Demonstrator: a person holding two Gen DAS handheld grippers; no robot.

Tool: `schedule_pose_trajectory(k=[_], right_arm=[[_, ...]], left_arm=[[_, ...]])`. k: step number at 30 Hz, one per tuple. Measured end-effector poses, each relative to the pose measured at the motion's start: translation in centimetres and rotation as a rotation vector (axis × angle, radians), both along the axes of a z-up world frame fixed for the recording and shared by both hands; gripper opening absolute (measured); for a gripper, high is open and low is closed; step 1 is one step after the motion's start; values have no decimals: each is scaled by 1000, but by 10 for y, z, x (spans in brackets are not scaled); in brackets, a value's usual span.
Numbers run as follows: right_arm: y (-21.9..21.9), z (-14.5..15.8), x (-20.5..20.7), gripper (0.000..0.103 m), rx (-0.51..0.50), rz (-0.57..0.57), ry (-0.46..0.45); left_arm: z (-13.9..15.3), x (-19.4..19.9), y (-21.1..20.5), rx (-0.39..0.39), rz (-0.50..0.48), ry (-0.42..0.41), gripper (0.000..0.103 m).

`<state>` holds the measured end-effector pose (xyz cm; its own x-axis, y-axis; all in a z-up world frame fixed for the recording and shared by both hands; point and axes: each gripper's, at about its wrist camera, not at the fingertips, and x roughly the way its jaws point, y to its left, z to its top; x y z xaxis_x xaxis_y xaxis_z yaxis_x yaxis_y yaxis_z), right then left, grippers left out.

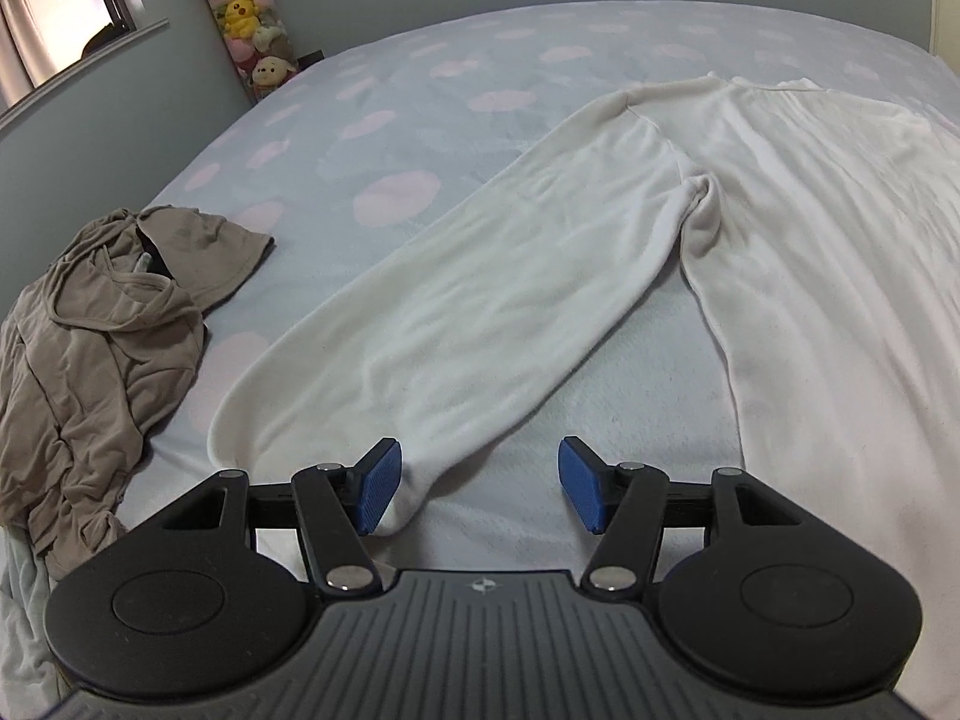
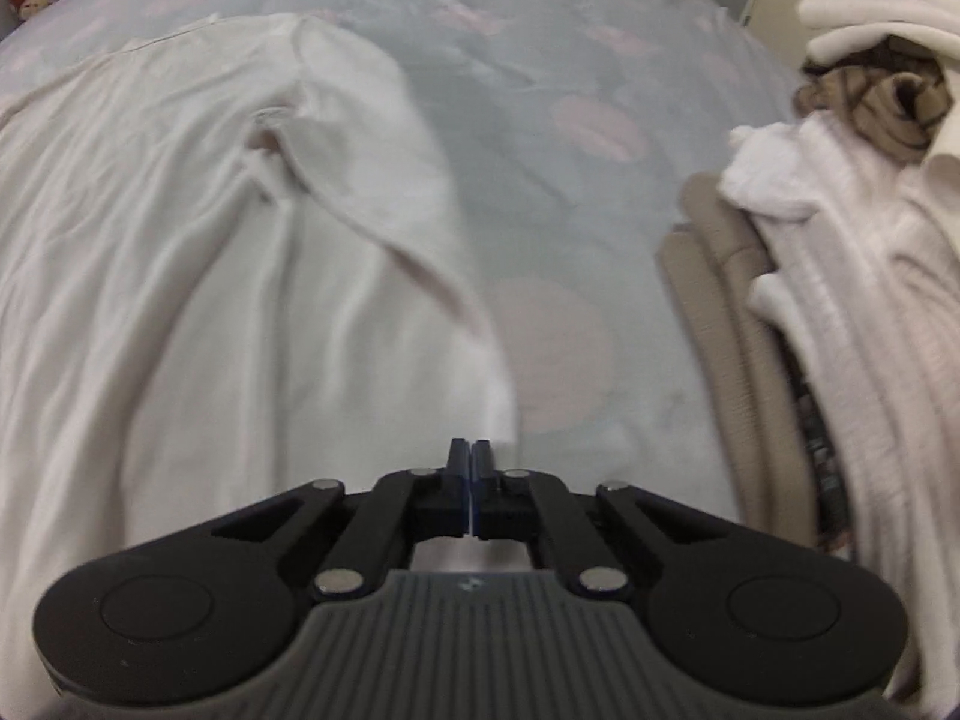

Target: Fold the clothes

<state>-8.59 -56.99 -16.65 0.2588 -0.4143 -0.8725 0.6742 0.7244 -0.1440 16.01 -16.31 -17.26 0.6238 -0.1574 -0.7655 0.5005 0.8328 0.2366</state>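
- Nearest the left wrist camera, the left gripper [image 1: 480, 489] has its blue pads [image 1: 378, 489] well apart; the cuff of a white sleeve [image 1: 420, 324] lies just by the left-hand pad, not pinched.
- Nearest the right wrist camera, the right gripper [image 2: 472, 456] has its pads pressed together, right at the blurred tip of the other sleeve [image 2: 384, 228]; whether cloth is caught between them I cannot tell.
- The white top [image 1: 828, 228] lies spread flat on the bed [image 1: 372, 96], filling the right half of the left view and the left half of the right view [image 2: 132, 276].
- In the left view its sleeve runs from the upper middle down to the lower left, ending at the gripper.
- A crumpled brown garment [image 1: 102, 336] lies at the left edge of the left view, apart from the sleeve.
- A stack of folded clothes [image 2: 852, 300], white and tan, fills the right edge of the right view.
- The bed cover is pale blue with pink spots.
- Plush toys [image 1: 246, 12] are stacked at the upper left of the left view, beside a window [image 1: 54, 12].
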Motion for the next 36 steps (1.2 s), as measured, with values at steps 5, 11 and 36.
schedule_pose_trajectory(k=[5, 11, 36], right_arm=[[-24, 9, -17, 0, -53, -85, 32], [-22, 28, -34, 10, 20, -76, -102], [11, 6, -30, 35, 104, -58, -155]], left_arm=[[-2, -1, -1, 3, -5, 7, 56], [-5, -2, -5, 8, -10, 7, 56], [-11, -3, -10, 12, -6, -4, 60]])
